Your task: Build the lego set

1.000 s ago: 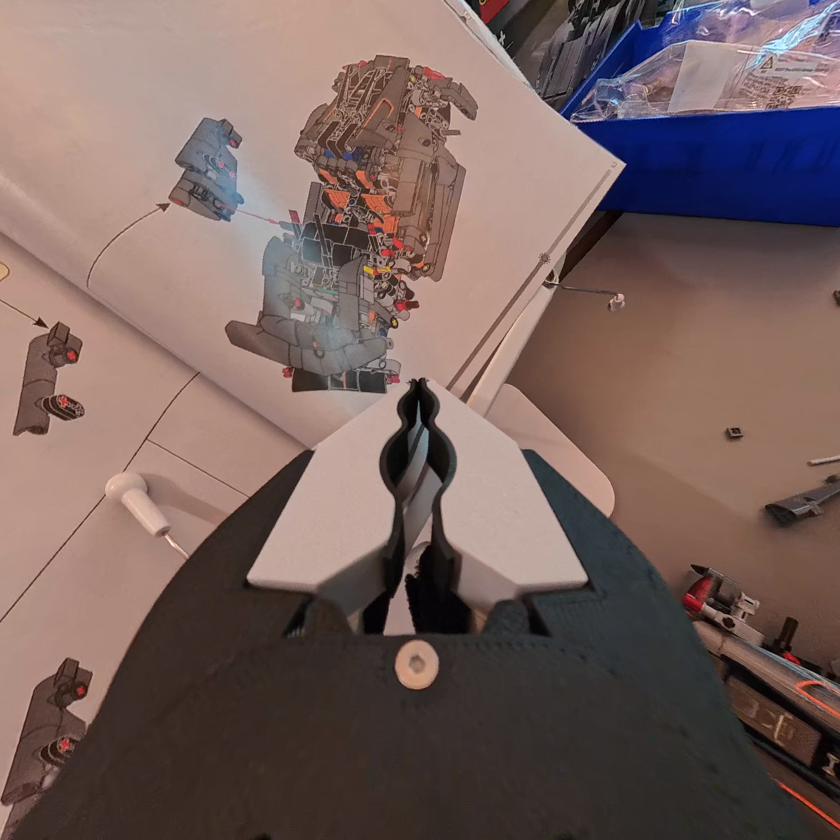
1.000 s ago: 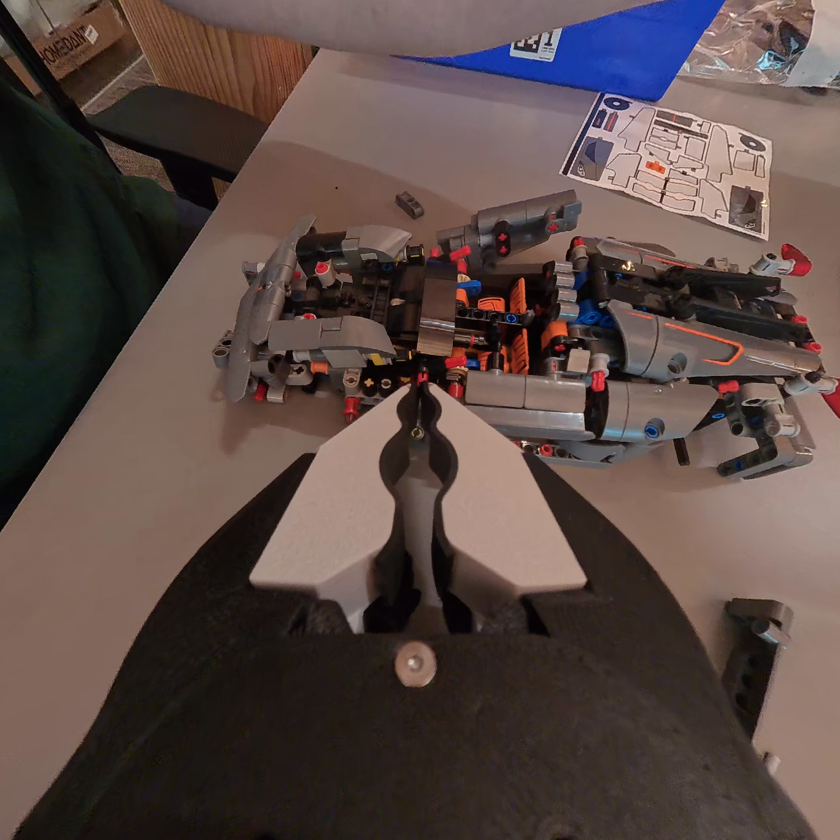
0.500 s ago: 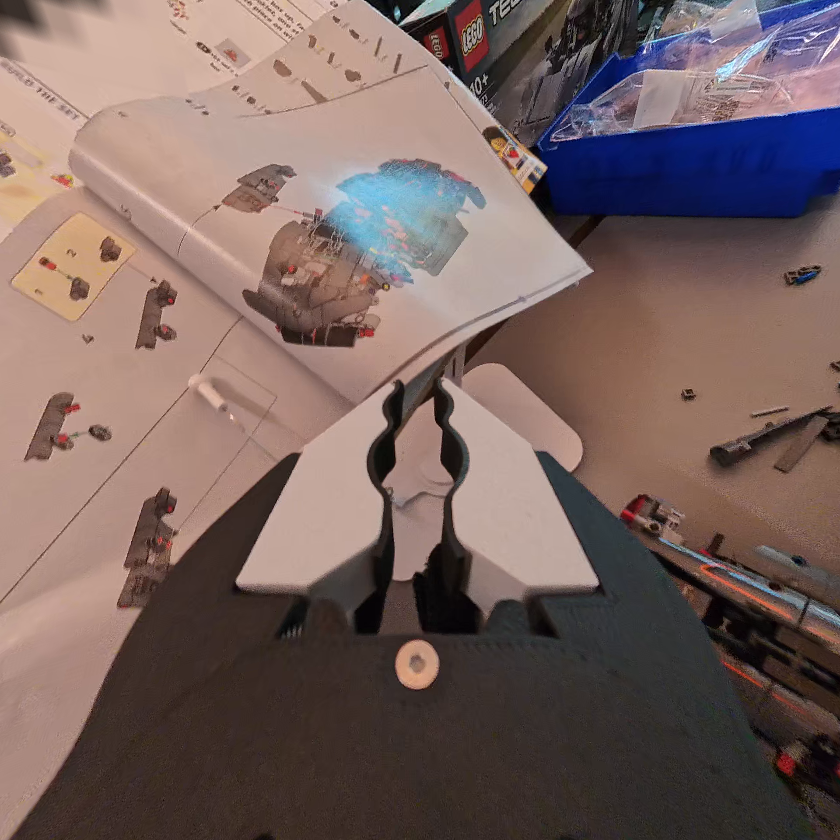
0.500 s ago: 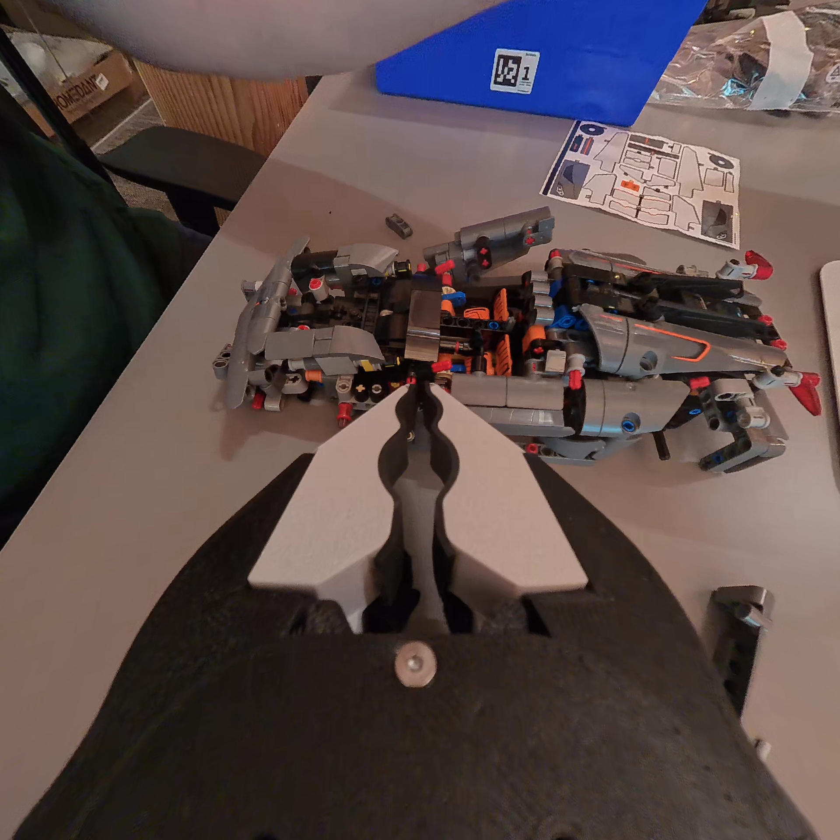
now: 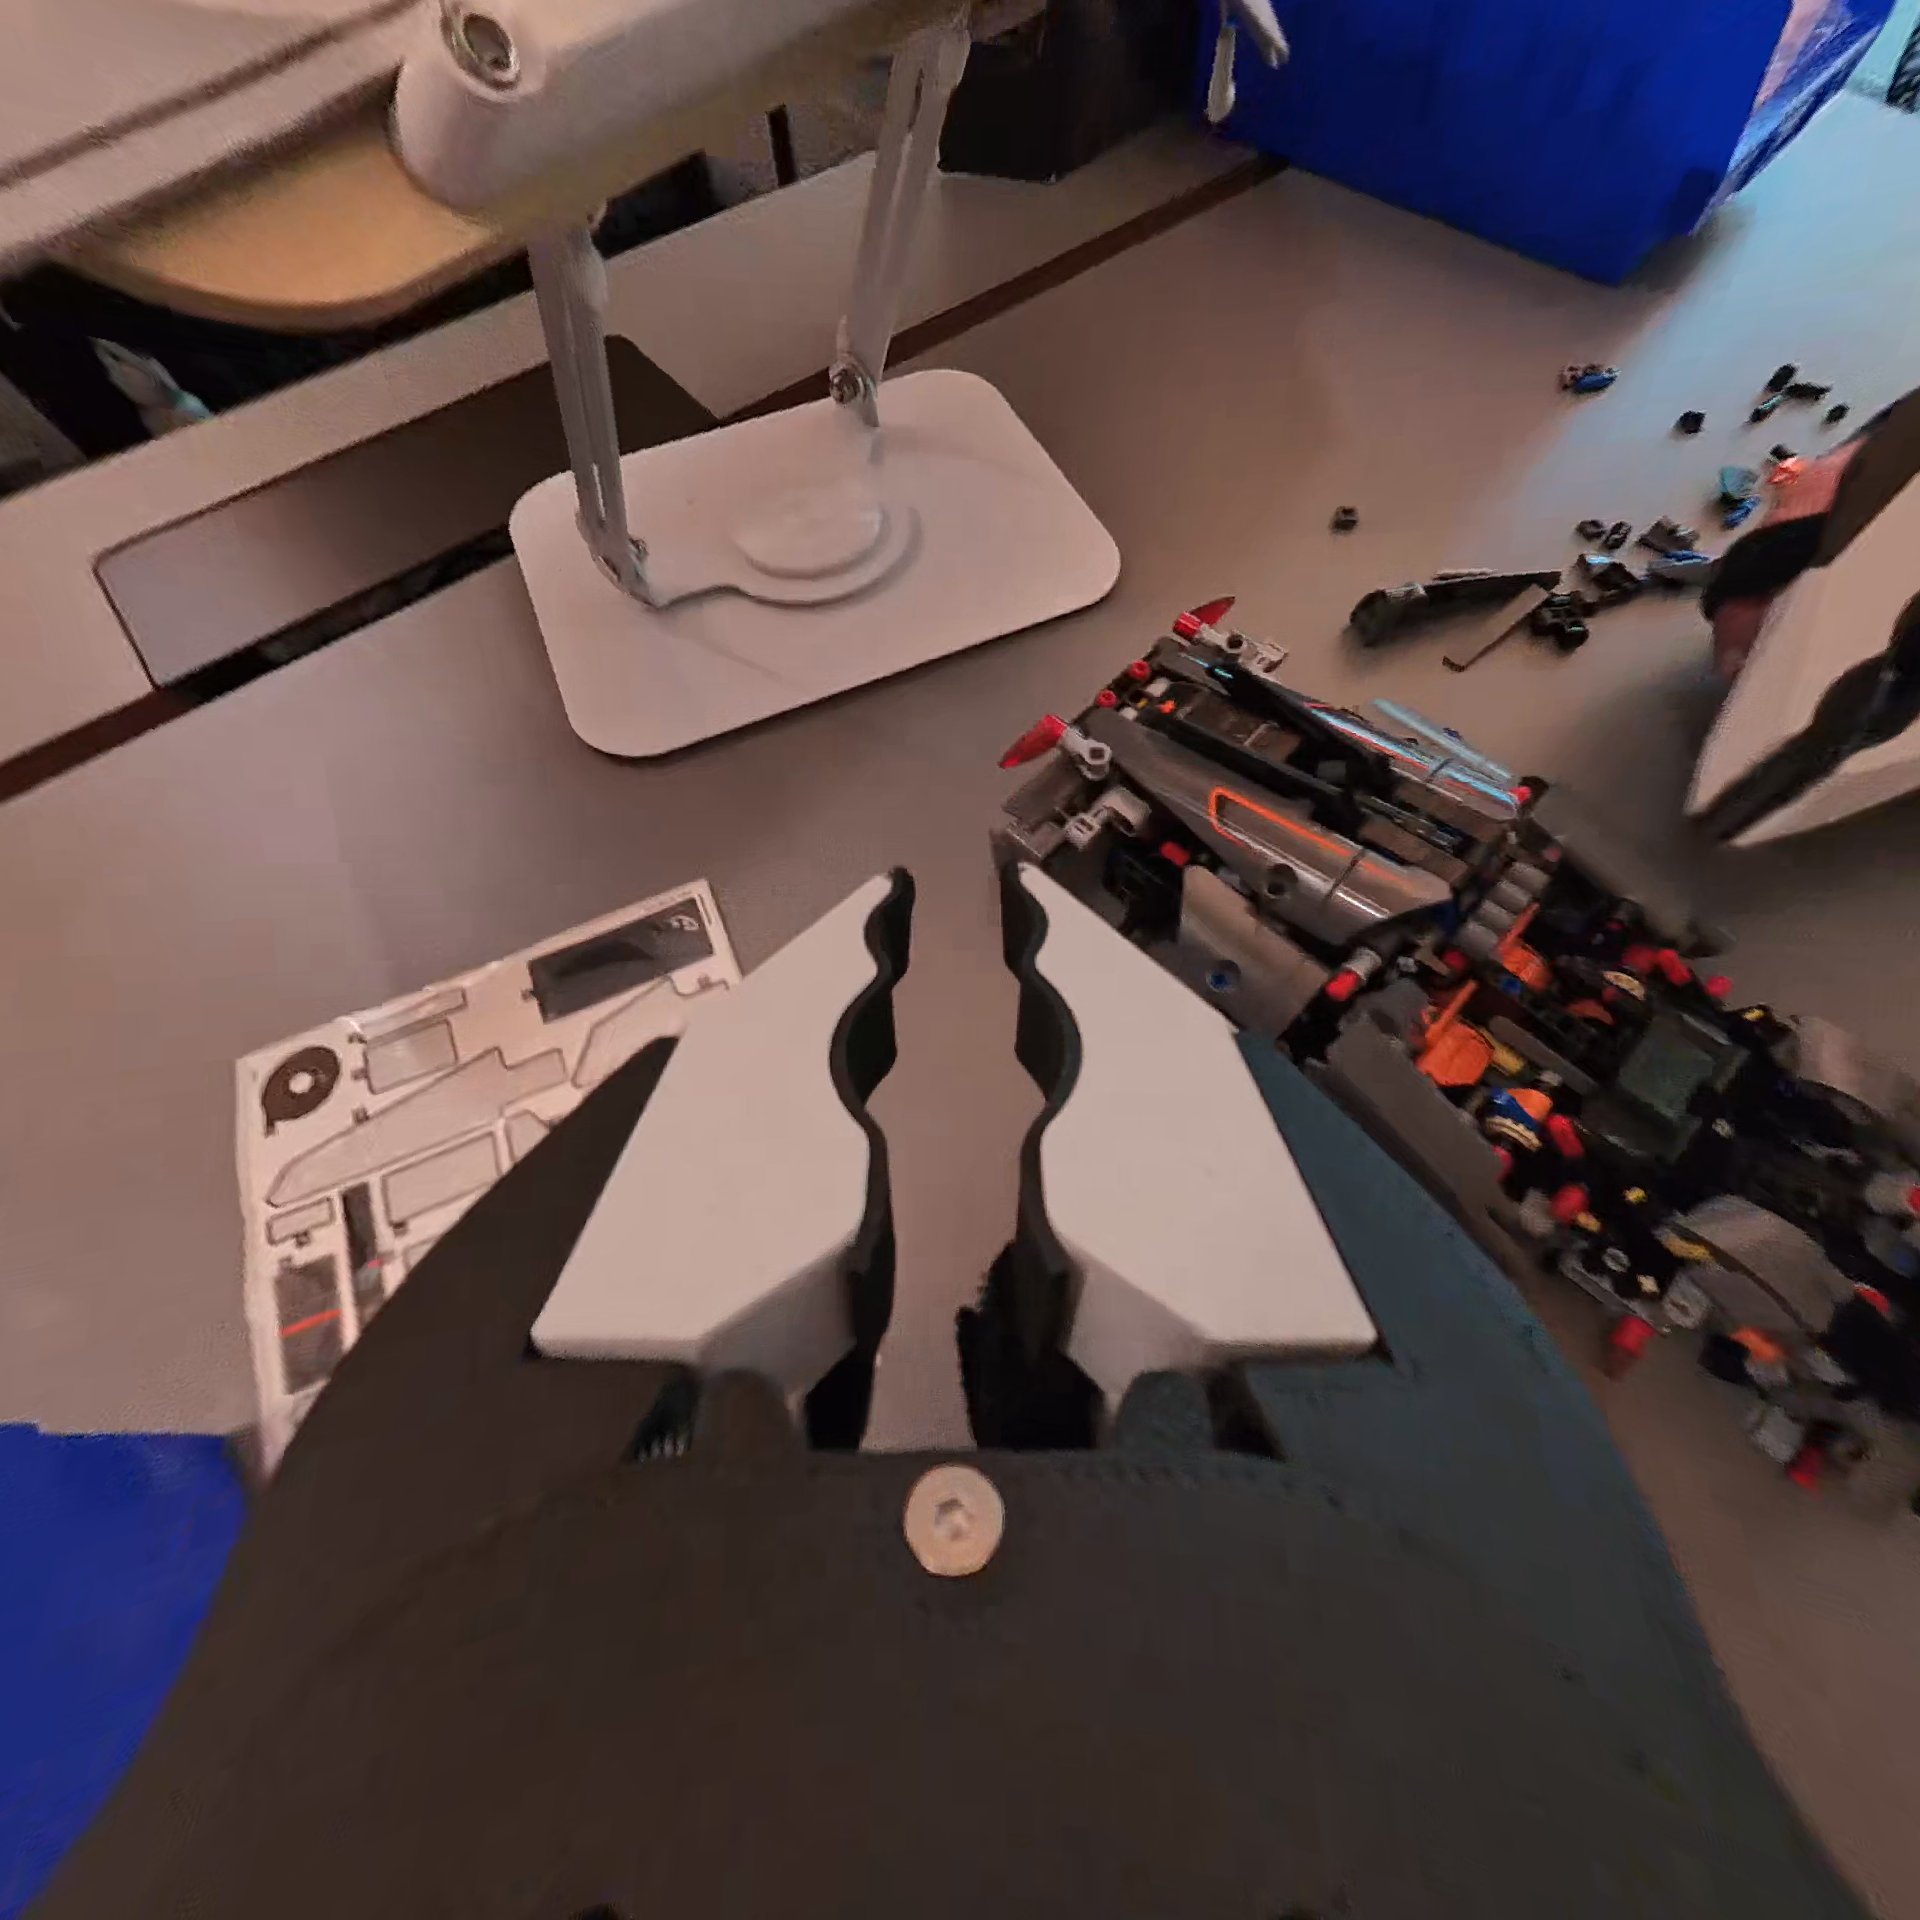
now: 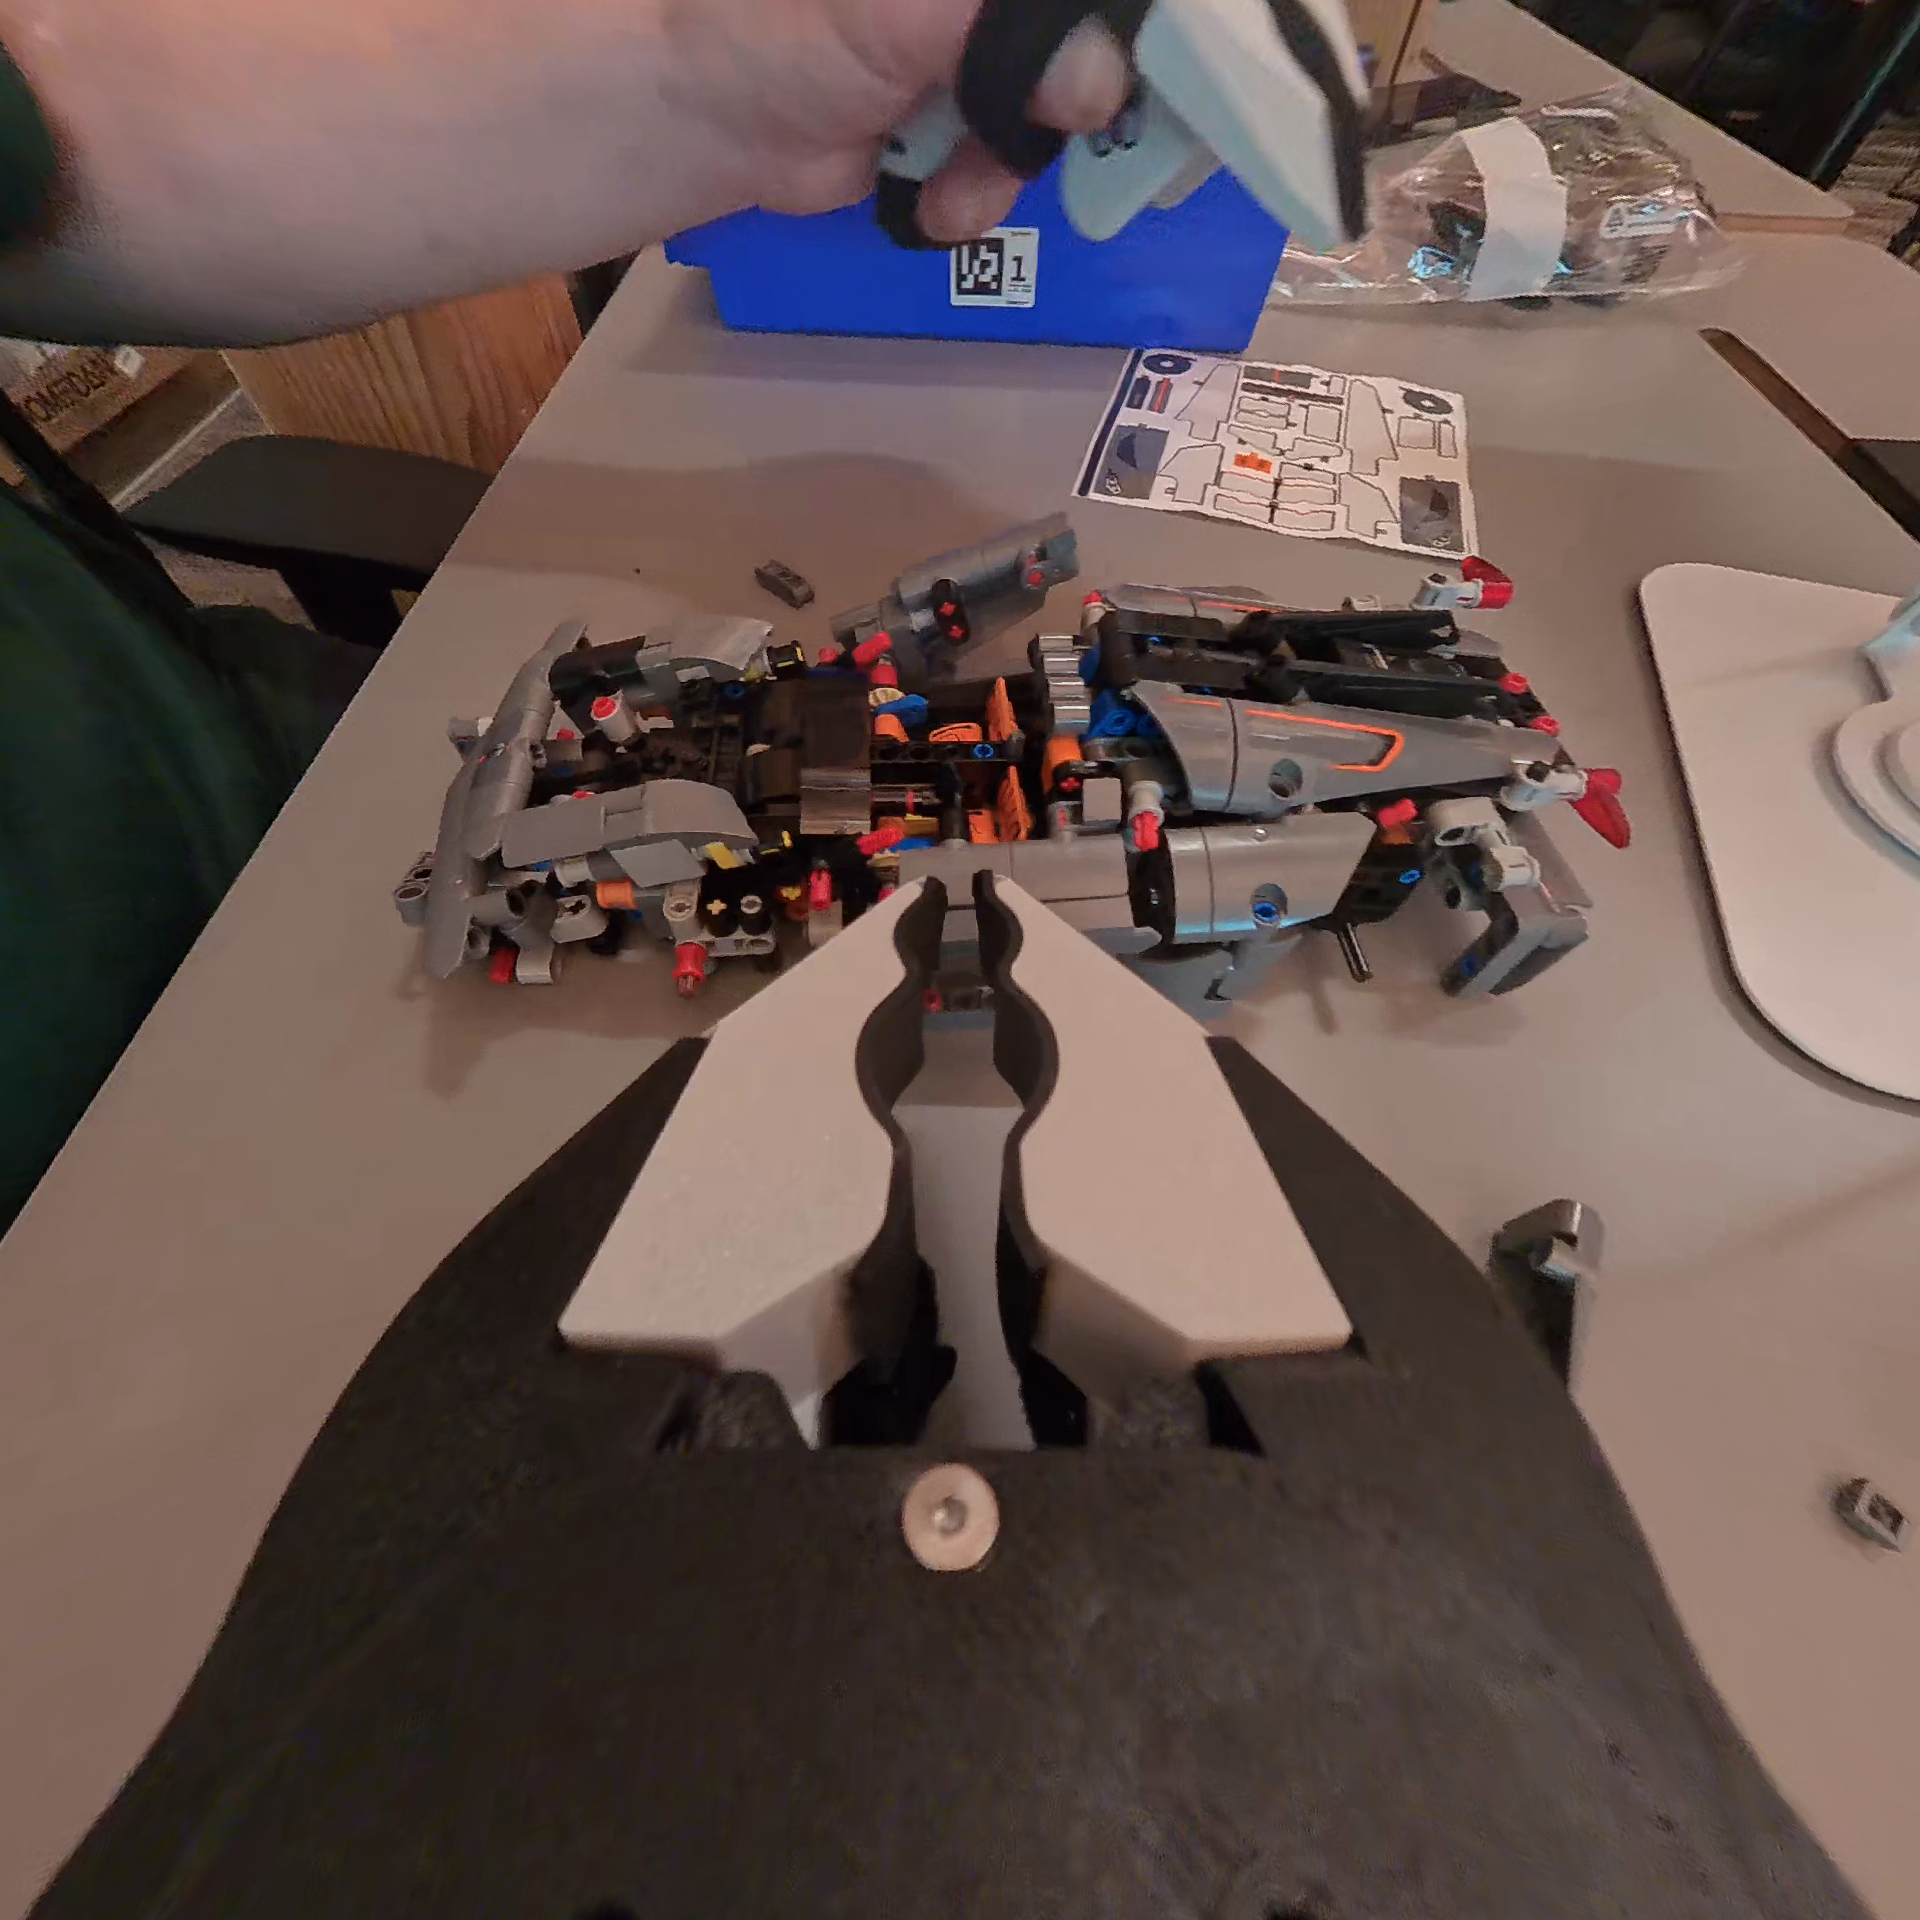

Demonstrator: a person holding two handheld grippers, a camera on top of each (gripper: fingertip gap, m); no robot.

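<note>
Both grippers up over the table, lego car between them.
My left gripper (image 5: pixel 956 904) hangs parted, empty; right gripper (image 6: pixel 958 885) slightly parted, empty, at the car's (image 6: pixel 1039 769) near side on table (image 6: pixel 312 1195).

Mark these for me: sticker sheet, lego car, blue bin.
sticker sheet (image 6: pixel 1288 452), right wrist view, middle of the sheet.
lego car (image 6: pixel 1278 748), right wrist view, grey side panel with the orange line.
blue bin (image 6: pixel 831 281), right wrist view, front wall.

Grey table (image 6: pixel 260 1091) beneath the jaws; wooden cabinet (image 6: pixel 416 384) and dark chair (image 6: pixel 301 509) beyond, far left.
</note>
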